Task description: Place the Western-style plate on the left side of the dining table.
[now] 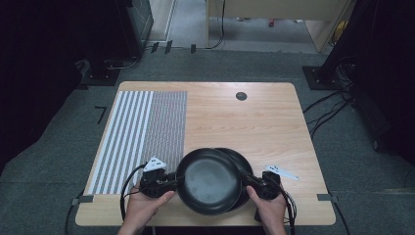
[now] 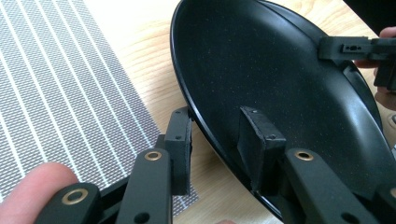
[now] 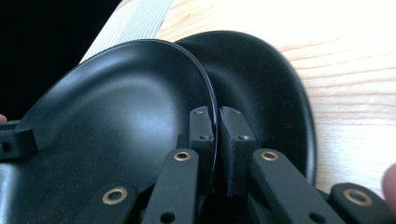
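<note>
Lower centre of the high view: right tongs [image 3: 217, 140] clamped on the rim of the upper black plate [image 1: 208, 180], left tongs [image 2: 215, 144] straddling its opposite rim with a gap — second plate [image 1: 244, 164] underneath, striped mat [image 1: 139, 137] left, white tag [image 1: 281, 171] right.

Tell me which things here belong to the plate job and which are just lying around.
In the job:
- upper round black plate, right claw shut on its rim, left claw straddling the rim
- lower round black plate

Lying about:
- grey striped placemat
- small white flat piece
</note>
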Motion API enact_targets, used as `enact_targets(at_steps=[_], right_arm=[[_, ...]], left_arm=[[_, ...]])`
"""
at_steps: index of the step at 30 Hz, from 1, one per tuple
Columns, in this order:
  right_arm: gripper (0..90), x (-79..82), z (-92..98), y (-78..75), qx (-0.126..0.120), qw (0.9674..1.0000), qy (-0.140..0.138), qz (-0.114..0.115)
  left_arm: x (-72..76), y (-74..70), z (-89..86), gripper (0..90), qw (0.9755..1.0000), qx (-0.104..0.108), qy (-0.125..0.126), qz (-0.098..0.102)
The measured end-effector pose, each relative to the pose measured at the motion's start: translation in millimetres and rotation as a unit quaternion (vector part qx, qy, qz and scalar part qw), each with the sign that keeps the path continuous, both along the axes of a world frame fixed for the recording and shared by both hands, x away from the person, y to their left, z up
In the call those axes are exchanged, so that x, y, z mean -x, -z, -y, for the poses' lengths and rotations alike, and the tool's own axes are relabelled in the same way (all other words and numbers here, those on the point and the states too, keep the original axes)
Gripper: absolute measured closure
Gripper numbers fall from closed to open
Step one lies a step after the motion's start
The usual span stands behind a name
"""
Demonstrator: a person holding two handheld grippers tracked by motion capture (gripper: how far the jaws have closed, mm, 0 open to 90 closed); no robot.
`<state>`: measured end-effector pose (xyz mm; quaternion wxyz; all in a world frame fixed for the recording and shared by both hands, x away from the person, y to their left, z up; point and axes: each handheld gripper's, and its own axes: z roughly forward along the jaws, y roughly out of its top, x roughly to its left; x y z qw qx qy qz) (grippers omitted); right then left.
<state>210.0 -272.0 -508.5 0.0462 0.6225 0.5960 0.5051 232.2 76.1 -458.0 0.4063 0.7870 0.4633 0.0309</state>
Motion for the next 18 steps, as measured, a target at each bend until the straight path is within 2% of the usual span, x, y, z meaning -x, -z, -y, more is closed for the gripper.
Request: enact_targets(at_steps=[5, 10, 14, 18], right_arm=[[85.3, 1.7, -6.6, 0.0, 0.001, 1.0000, -0.009, 0.003], [85.7, 3.2, -9.6, -2.1, 0.017, 0.9998, -0.009, 0.009], [85.4, 4.5, -11.9, -4.3, 0.029, 0.9994, -0.006, 0.016], [85.0, 4.3, -11.4, -5.8, 0.023, 0.9996, -0.008, 0.010]], left_arm=[[-2.4, 0.4, -8.7, 66.2, 1.0000, 0.005, -0.006, -0.002], [-2.2, -0.1, -9.0, 66.2, 1.0000, 0.001, -0.004, 0.002], [-3.7, 1.6, -11.3, 66.4, 0.9999, 0.010, -0.003, -0.004], [-5.2, 2.6, -13.3, 67.1, 0.9998, 0.016, 0.000, -0.009]])
